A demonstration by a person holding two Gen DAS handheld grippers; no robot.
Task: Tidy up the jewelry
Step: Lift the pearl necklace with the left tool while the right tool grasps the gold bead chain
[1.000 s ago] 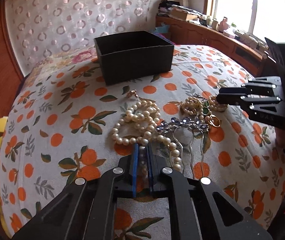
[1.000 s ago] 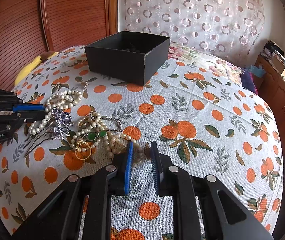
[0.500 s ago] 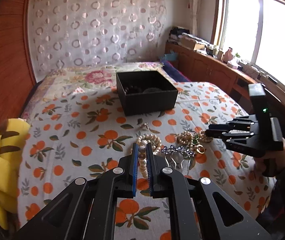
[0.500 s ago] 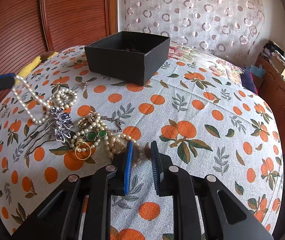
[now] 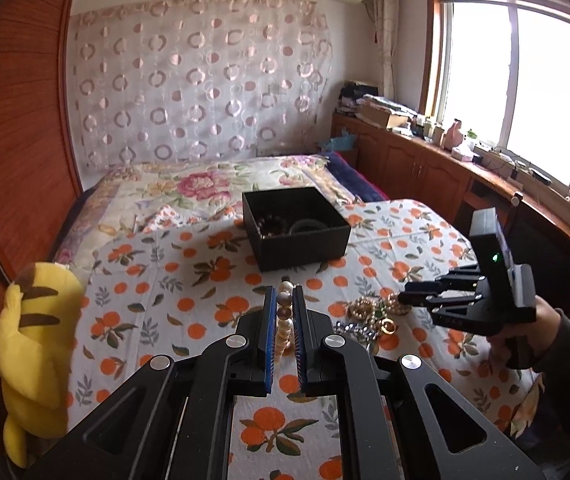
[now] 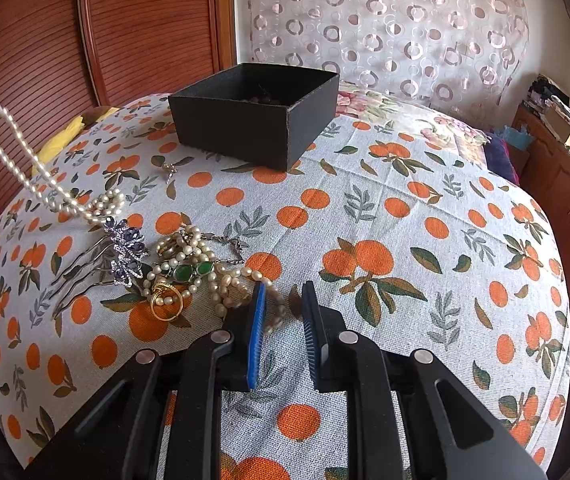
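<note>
My left gripper [image 5: 284, 294] is shut on a pearl necklace [image 5: 284, 320] and holds it high above the bed. In the right wrist view the necklace [image 6: 25, 168] hangs from the left edge, its lower end still lying on the cloth by a purple flower hair comb [image 6: 123, 246]. Next to it lies a pile of pearl strands, a green-stone piece [image 6: 189, 272] and a gold ring [image 6: 166, 304]. A black open box [image 6: 257, 112] with some jewelry inside [image 5: 285, 228] stands beyond. My right gripper [image 6: 283, 292] is open, low beside the pile.
The bed is covered with an orange-print cloth [image 6: 405, 220]. A yellow plush toy [image 5: 33, 336] lies at the bed's left edge. A small earring [image 6: 169, 170] lies in front of the box. Wooden cabinets [image 5: 425, 168] run under the window on the right.
My left gripper has risen and pulled back with the pearl necklace, drawing most of it off the cloth. My right gripper has stayed still and open.
</note>
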